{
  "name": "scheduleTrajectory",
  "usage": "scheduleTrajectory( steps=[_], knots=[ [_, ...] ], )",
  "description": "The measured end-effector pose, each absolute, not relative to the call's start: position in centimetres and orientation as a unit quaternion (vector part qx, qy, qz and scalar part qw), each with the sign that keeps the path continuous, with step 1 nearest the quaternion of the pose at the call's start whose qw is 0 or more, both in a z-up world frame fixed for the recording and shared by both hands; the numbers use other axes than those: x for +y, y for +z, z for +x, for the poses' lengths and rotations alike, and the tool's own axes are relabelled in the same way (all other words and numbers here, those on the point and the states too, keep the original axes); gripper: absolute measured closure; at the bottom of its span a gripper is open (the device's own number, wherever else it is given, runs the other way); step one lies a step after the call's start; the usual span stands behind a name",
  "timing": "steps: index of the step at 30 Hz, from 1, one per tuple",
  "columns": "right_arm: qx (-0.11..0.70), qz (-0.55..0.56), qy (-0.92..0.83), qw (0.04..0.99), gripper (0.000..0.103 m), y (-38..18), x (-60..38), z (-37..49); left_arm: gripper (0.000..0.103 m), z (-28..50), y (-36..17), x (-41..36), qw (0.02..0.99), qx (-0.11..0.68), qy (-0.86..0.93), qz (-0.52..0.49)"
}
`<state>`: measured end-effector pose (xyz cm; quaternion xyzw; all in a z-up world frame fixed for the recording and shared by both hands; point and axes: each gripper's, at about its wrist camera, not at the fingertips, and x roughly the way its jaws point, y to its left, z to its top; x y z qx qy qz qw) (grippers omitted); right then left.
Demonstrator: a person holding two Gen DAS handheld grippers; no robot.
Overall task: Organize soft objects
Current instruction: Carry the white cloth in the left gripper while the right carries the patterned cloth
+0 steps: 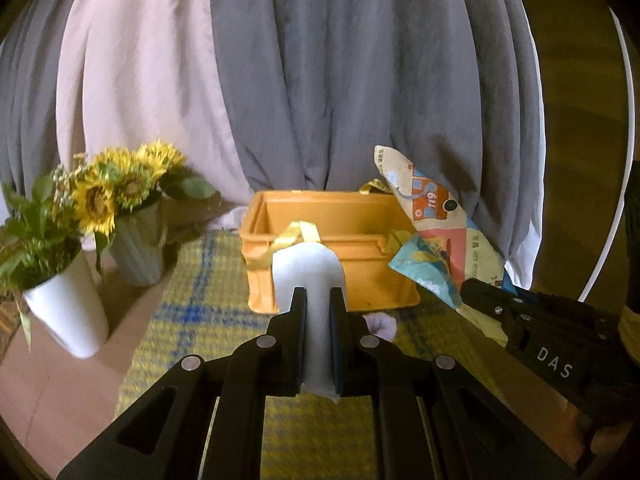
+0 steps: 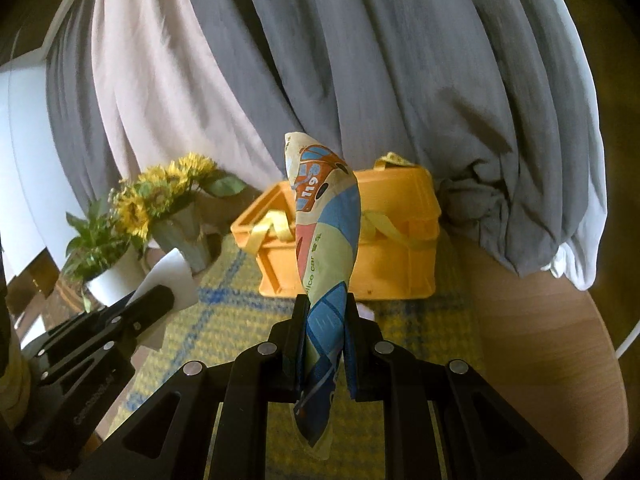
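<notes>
My left gripper point(image 1: 319, 300) is shut on a folded white cloth point(image 1: 308, 276) and holds it up in front of the orange crate point(image 1: 332, 272). My right gripper point(image 2: 323, 306) is shut on a colourful printed cloth with cars on it point(image 2: 326, 224), held upright before the same crate point(image 2: 396, 248). The printed cloth also shows at the right of the left wrist view point(image 1: 436, 220). The white cloth shows at the left of the right wrist view point(image 2: 172, 276). Yellow ribbon handles point(image 1: 298, 234) hang over the crate's rim.
The crate stands on a yellow and blue checked mat point(image 1: 192, 312) on a wooden table point(image 2: 560, 360). Sunflowers in a ribbed vase point(image 1: 138, 248) and a plant in a white pot point(image 1: 68, 308) stand at the left. Grey and pink curtains point(image 1: 320, 80) hang behind.
</notes>
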<state>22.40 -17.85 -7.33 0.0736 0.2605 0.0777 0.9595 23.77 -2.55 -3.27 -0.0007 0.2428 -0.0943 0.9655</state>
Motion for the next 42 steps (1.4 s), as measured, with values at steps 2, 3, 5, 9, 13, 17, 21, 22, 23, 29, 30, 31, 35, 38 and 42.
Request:
scheduleTrajectory(
  steps=[2, 3, 5, 9, 13, 17, 21, 22, 23, 29, 30, 31, 35, 38, 42],
  knots=[
    [0.254, 0.074, 0.070, 0.962, 0.087, -7.0, -17.3, 22.8, 0.091, 24.5, -2.9, -2.1, 0.966, 0.238, -0.099, 0.004],
    [0.253, 0.073, 0.067, 0.962, 0.087, -6.9, -17.1, 23.0, 0.091, 24.7, -2.8, -1.9, 0.966, 0.236, -0.103, 0.006],
    [0.248, 0.075, 0.060, 0.964, 0.087, -6.6, -16.8, 23.4, 0.091, 25.3, -2.4, -1.6, 0.967, 0.230, -0.109, 0.010],
    [0.239, 0.064, 0.052, 0.967, 0.087, -5.9, -16.1, 24.2, 0.091, 26.4, -1.8, -1.2, 0.969, 0.217, -0.117, 0.018],
    [0.235, 0.043, 0.050, 0.970, 0.087, -5.1, -15.7, 25.4, 0.091, 27.6, -1.2, -1.1, 0.970, 0.208, -0.125, 0.021],
    [0.233, 0.025, 0.053, 0.971, 0.087, -4.2, -15.7, 26.7, 0.091, 29.0, -0.4, -1.4, 0.972, 0.197, -0.128, 0.030],
    [0.226, 0.015, 0.058, 0.972, 0.087, -3.5, -15.8, 28.0, 0.091, 30.5, 0.5, -1.7, 0.974, 0.182, -0.129, 0.036],
    [0.225, 0.014, 0.060, 0.973, 0.087, -3.3, -15.8, 28.3, 0.091, 30.8, 0.7, -1.7, 0.975, 0.179, -0.128, 0.037],
    [0.223, 0.011, 0.064, 0.973, 0.087, -3.0, -15.8, 28.8, 0.091, 31.2, 1.0, -1.8, 0.975, 0.176, -0.127, 0.039],
    [0.222, -0.005, 0.084, 0.971, 0.087, -1.8, -16.4, 31.8, 0.091, 34.1, 1.6, -2.6, 0.975, 0.176, -0.129, 0.043],
    [0.224, -0.007, 0.087, 0.971, 0.087, -1.7, -16.4, 32.3, 0.091, 34.8, 1.5, -2.7, 0.974, 0.178, -0.129, 0.045],
    [0.227, -0.011, 0.091, 0.970, 0.087, -1.7, -16.5, 33.1, 0.091, 35.2, 1.5, -2.8, 0.974, 0.179, -0.129, 0.047],
    [0.238, -0.035, 0.100, 0.965, 0.087, -1.6, -16.9, 35.6, 0.091, 37.3, 0.8, -3.2, 0.972, 0.190, -0.127, 0.053],
    [0.251, -0.052, 0.112, 0.960, 0.087, -1.6, -17.1, 37.5, 0.091, 38.9, 0.2, -3.8, 0.969, 0.201, -0.130, 0.058],
    [0.277, -0.066, 0.134, 0.949, 0.087, -2.4, -17.3, 40.2, 0.091, 41.1, -0.6, -4.7, 0.965, 0.212, -0.133, 0.076]
  ],
)
